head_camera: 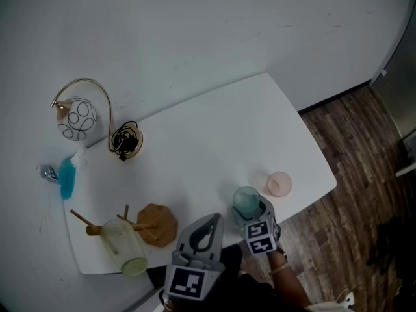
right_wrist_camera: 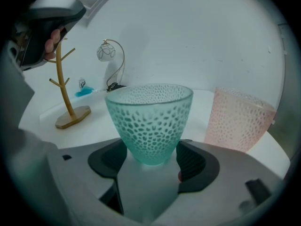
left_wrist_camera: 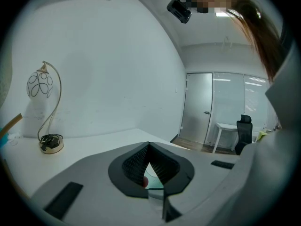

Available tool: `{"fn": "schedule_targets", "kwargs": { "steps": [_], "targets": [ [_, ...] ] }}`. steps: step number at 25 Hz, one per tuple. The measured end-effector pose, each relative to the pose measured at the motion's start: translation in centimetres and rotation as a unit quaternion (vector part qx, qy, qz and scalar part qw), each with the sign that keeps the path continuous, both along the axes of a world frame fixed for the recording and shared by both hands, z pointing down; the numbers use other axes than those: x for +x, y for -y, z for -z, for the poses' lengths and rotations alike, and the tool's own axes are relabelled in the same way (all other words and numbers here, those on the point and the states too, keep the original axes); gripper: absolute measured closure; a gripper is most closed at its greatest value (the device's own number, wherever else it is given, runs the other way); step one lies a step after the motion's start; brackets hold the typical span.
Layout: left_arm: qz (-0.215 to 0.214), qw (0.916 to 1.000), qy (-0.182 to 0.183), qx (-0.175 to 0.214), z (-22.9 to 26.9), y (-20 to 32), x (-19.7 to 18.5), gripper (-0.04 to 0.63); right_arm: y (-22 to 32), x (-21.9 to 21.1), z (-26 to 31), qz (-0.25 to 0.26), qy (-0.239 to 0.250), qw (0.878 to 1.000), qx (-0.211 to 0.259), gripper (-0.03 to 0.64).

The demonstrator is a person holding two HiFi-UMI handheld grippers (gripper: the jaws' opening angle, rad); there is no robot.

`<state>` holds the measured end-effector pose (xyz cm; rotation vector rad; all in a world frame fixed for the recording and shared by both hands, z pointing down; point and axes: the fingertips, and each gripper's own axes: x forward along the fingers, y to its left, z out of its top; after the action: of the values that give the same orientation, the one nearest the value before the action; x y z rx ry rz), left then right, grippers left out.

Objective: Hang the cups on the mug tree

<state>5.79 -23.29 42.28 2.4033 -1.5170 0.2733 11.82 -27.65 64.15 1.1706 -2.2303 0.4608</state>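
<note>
Teal cup (right_wrist_camera: 149, 119) is gripped by its foot in the right claw (right_wrist_camera: 153, 159) at bottom centre, the left claw (left_wrist_camera: 149, 147) shut and empty, so (as I judge) one pale green cup (head_camera: 123, 251) hangs on the mug tree (head_camera: 158, 225) lower left, with this and the pink cup (head_camera: 279, 183) on the surface (head_camera: 214, 129) left to hang.

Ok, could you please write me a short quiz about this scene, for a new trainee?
1. Choose one: the right gripper is shut on a cup of which colour? A) red B) teal C) black
2. True or false: the left gripper also holds a cup.
3. Fill the gap: the pink cup stands on the ____, not on the mug tree.

Key:
1. B, the teal cup.
2. False: its jaws are together with nothing between them.
3. table.
</note>
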Motion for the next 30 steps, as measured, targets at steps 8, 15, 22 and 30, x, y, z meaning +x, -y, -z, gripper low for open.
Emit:
{"fn": "schedule_targets", "kwargs": {
  "steps": [8,15,22,30],
  "targets": [
    [-0.01,0.9999,-0.006,0.001,0.2,0.2,0.3,0.595,0.0,-0.1,-0.7,-0.002,-0.023,1.0,-0.017,0.267],
    [-0.025,0.9995,-0.019,0.006,0.6,0.4,0.9,0.595,0.2,-0.1,-0.7,-0.006,-0.022,1.0,-0.017,0.282],
    [-0.034,0.9989,-0.029,0.018,1.3,0.5,0.7,0.595,0.1,-0.1,-0.7,0.001,-0.026,1.0,-0.01,0.298],
    [-0.035,0.9984,-0.034,0.027,2.2,0.0,0.6,0.595,0.1,0.1,-0.6,0.002,-0.028,1.0,-0.006,0.304]
  ]
}}
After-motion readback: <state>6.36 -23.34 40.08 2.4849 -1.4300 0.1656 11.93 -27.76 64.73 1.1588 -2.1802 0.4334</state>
